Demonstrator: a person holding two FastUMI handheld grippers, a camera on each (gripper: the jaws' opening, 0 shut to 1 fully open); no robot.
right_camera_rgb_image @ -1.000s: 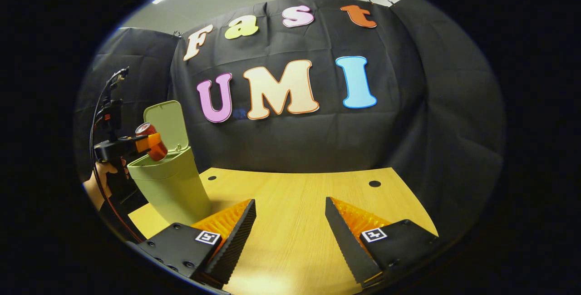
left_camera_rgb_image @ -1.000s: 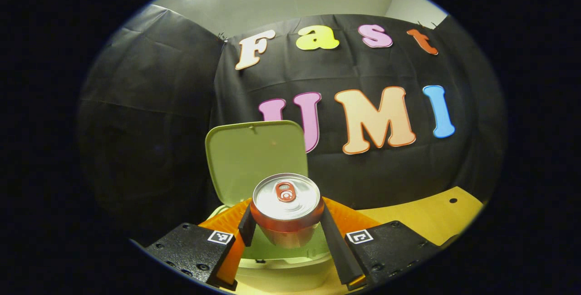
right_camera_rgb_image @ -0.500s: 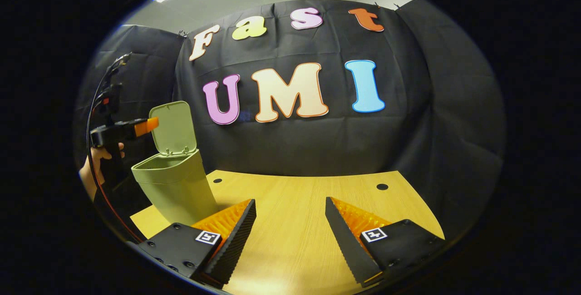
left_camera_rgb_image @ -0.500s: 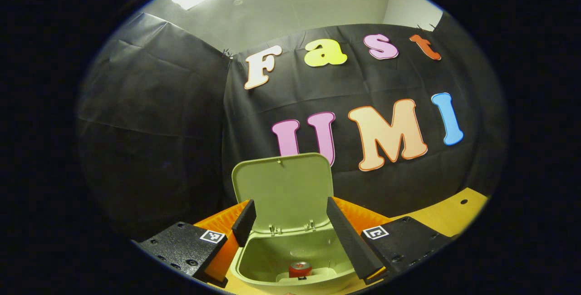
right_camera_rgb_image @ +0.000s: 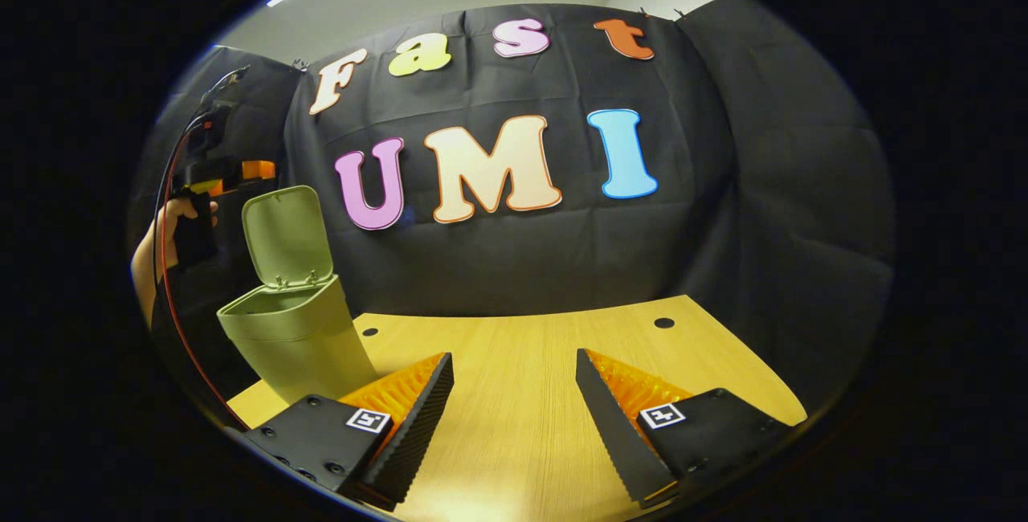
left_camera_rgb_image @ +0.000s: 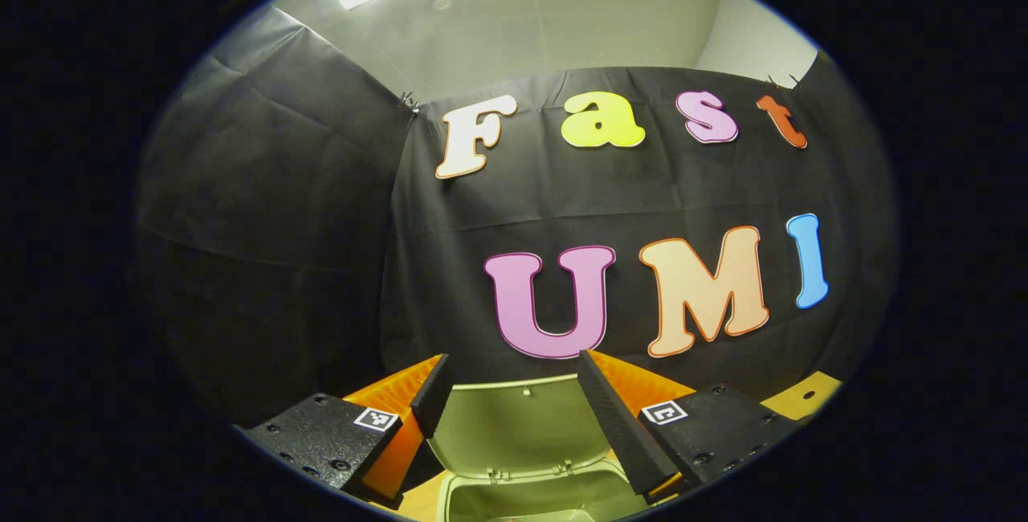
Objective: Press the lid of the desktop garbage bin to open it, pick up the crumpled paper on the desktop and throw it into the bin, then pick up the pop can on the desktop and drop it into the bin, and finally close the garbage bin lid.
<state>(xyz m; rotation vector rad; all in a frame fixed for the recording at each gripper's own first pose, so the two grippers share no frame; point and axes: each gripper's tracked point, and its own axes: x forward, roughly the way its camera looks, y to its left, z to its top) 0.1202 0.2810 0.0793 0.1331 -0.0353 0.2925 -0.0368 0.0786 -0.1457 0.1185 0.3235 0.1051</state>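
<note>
The green desktop bin (right_camera_rgb_image: 297, 345) stands at the table's left end with its lid (right_camera_rgb_image: 283, 234) raised upright. In the left gripper view the lid (left_camera_rgb_image: 518, 426) and the bin's rim (left_camera_rgb_image: 530, 494) show low between the fingers of my left gripper (left_camera_rgb_image: 510, 381), which is open and holds nothing. In the right gripper view that left gripper (right_camera_rgb_image: 241, 172) hovers above and left of the lid's top edge, held by a hand (right_camera_rgb_image: 165, 237). My right gripper (right_camera_rgb_image: 514, 381) stands open over the bare table with nothing between its fingers. The bin's inside is hidden.
The wooden table (right_camera_rgb_image: 530, 345) has two small round holes, one near the bin (right_camera_rgb_image: 369, 332) and one at the far right (right_camera_rgb_image: 663, 322). Black cloth walls close the booth behind and on both sides. A red cable (right_camera_rgb_image: 173, 297) hangs from the left gripper.
My left gripper opened and the pop can dropped into the bin. The left gripper then rose above the lid's top edge. The right gripper stayed almost still.
</note>
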